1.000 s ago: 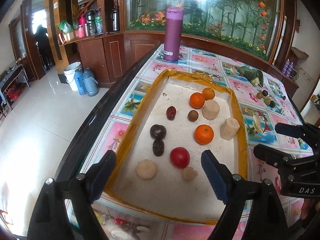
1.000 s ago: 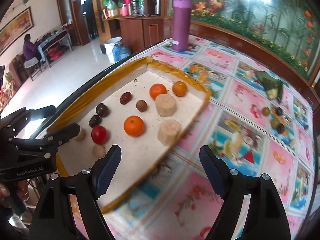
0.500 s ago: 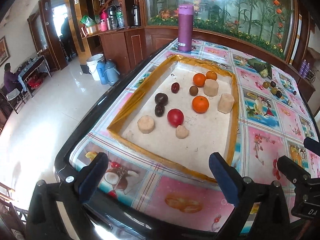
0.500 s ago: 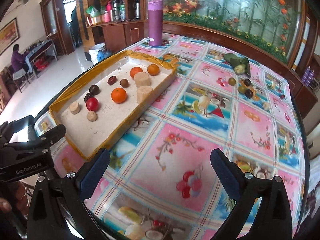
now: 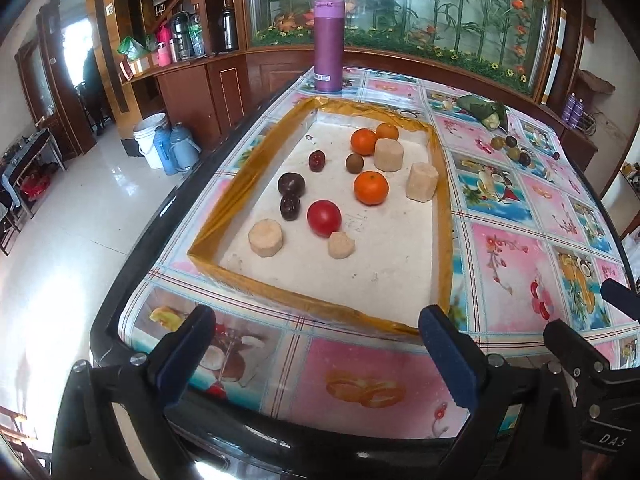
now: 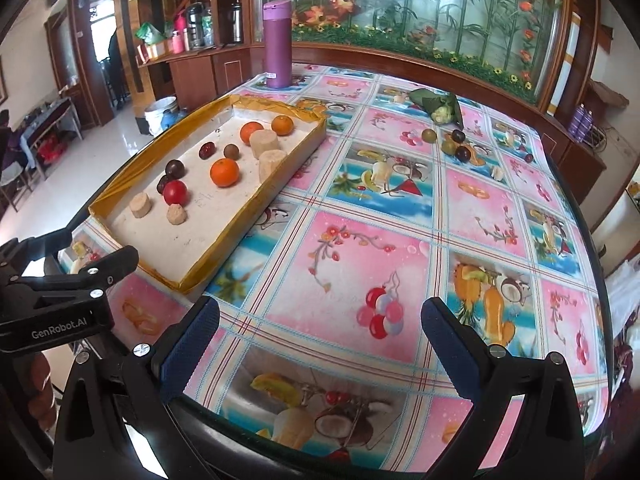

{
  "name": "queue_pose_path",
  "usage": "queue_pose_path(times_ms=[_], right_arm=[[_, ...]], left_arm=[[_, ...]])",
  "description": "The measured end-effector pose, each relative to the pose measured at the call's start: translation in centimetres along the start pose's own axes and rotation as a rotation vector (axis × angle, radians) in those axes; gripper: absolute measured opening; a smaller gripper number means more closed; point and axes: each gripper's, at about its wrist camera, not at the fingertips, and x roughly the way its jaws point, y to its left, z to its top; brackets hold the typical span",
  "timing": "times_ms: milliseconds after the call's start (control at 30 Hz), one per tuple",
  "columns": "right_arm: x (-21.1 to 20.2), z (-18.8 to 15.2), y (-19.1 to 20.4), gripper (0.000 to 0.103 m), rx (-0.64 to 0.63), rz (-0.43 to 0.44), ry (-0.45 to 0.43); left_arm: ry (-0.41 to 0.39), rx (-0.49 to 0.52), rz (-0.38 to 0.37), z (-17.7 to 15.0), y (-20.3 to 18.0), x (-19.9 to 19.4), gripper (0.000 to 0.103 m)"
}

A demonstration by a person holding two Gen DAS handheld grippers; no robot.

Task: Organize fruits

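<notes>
Left wrist view: left gripper (image 5: pixel 316 344) stands wide and empty above the near table edge, short of the tray (image 5: pixel 443 216).
Right wrist view: right gripper (image 6: pixel 320 332) also spread wide, holding nothing, over bare tablecloth (image 6: pixel 344 256) right of the tray.
Fruit location: most sits inside the tray; a loose cluster (image 6: pixel 452 142) lies far across the table near a leafy bundle (image 6: pixel 436 104).
Step in hand (judged): approach for a first pick. Come down over one fruit with fingers either side; round fruit may roll, so close gently.
Count, tray: three oranges (image 5: pixel 371 187), one red tomato (image 5: pixel 324 218), three dark fruits (image 5: pixel 291 184), one brown round fruit (image 5: pixel 354 163), four pale cut chunks (image 5: pixel 265 237).
Count, loose cluster: roughly five; too small to be certain.
</notes>
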Motion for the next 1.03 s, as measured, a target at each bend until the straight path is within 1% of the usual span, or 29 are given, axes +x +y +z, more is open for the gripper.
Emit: queue_pose_path(times_ms=[133, 233, 333, 567, 767, 867, 1033], right_arm=[[0.1, -0.3, 0.5, 0.102, 0.003, -0.014, 0.016], [0.2, -0.5, 0.9, 0.102, 0.001, -0.025, 0.025], [0.3, -0.5, 1.1, 0.102, 0.001, -0.033, 0.032], [0.5, -0.5, 1.5, 0.102, -0.003, -0.034, 0.039], [0.6, -0.5, 1.6, 0.102, -0.004, -0.033, 0.043], [0.8, -0.5, 1.5, 0.102, -0.001, -0.030, 0.047], [0.8, -0.4, 1.5, 0.102, 0.001, -0.030, 0.046]], left_arm=[[-0.043, -0.015, 0.023, 0.1, 0.6, -0.4, 0.103], [-0.092, -0.010, 0.067, -0.1, 0.7, -0.9, 0.102], [-0.128, 0.003, 0.060, -0.2, 0.9, -1.5, 0.102], [-0.116, 0.009, 0.027, 0.0, 1.1, -1.3, 0.102], [-0.088, -0.020, -0.021, 0.1, 1.4, -0.6, 0.102], [-0.089, -0.026, -0.019, 0.1, 1.5, -0.6, 0.102], [-0.090, 0.003, -0.013, 0.2, 0.8, -0.6, 0.102]])
